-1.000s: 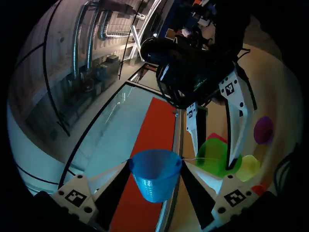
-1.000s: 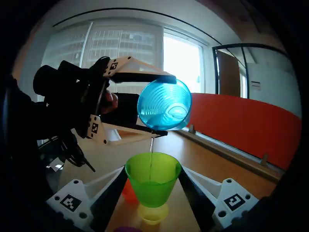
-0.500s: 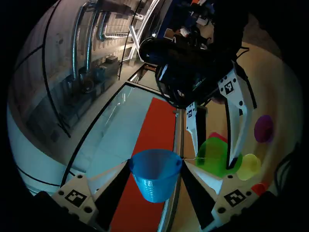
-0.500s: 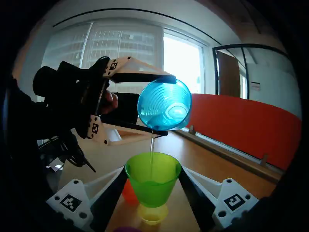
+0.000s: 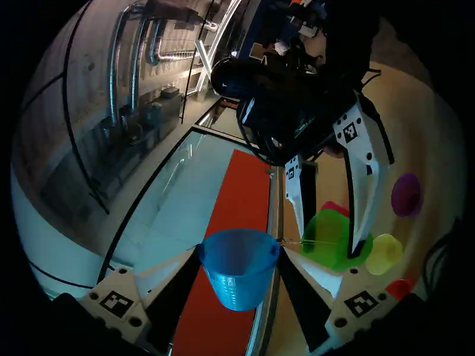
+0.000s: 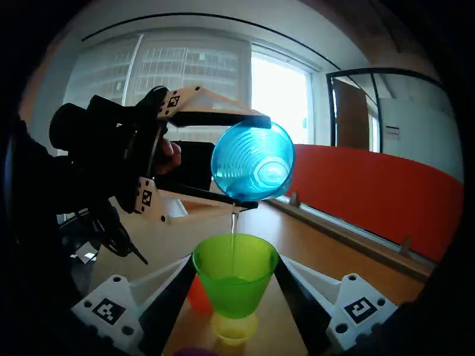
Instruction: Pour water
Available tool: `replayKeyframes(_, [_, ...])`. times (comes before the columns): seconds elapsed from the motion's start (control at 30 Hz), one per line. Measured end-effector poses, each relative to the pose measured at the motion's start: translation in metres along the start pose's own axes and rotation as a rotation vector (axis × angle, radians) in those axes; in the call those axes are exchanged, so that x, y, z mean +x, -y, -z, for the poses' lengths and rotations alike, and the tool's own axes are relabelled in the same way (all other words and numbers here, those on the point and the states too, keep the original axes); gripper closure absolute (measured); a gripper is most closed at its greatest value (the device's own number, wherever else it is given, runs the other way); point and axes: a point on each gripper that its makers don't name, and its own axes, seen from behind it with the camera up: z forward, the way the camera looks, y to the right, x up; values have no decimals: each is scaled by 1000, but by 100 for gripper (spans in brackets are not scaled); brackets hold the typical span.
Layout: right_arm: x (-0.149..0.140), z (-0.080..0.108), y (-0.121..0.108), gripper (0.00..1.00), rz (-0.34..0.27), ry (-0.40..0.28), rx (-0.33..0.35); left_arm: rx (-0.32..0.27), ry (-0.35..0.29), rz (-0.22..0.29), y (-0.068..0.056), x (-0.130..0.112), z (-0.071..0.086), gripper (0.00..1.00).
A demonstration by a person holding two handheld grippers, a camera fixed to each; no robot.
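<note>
My left gripper point(image 5: 239, 255) is shut on a ribbed blue cup point(image 5: 239, 274). In the right gripper view that blue cup point(image 6: 254, 161) hangs tipped on its side, its mouth turned away, above a green cup point(image 6: 235, 283). A thin stream of water point(image 6: 233, 228) falls from the blue cup's rim into the green cup, which holds some water. My right gripper point(image 6: 235, 261) is shut on the green cup and holds it upright above the table. In the left gripper view the right gripper point(image 5: 328, 244) and the green cup point(image 5: 329, 240) sit just right of the blue cup.
On the wooden table point(image 6: 314, 240) below stand a yellow cup point(image 6: 234, 329), a red cup point(image 6: 199, 293) and a purple cup point(image 5: 407, 194). An orange partition point(image 6: 380, 190) runs along the table's far edge. A hand point(image 6: 169, 155) holds the left gripper.
The pour goes on and the water in the green cup stands slightly higher. Both grippers have barely moved.
</note>
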Motion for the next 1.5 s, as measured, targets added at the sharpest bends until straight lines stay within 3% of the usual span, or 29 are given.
replayKeyframes(0.67, [0,0,-1,7,1,-5,-3,1,4,-23,-4,2,-1,13])
replayKeyframes(1.5, [2,0,0,7,6,-10,2,9,5,-57,5,4,0,13])
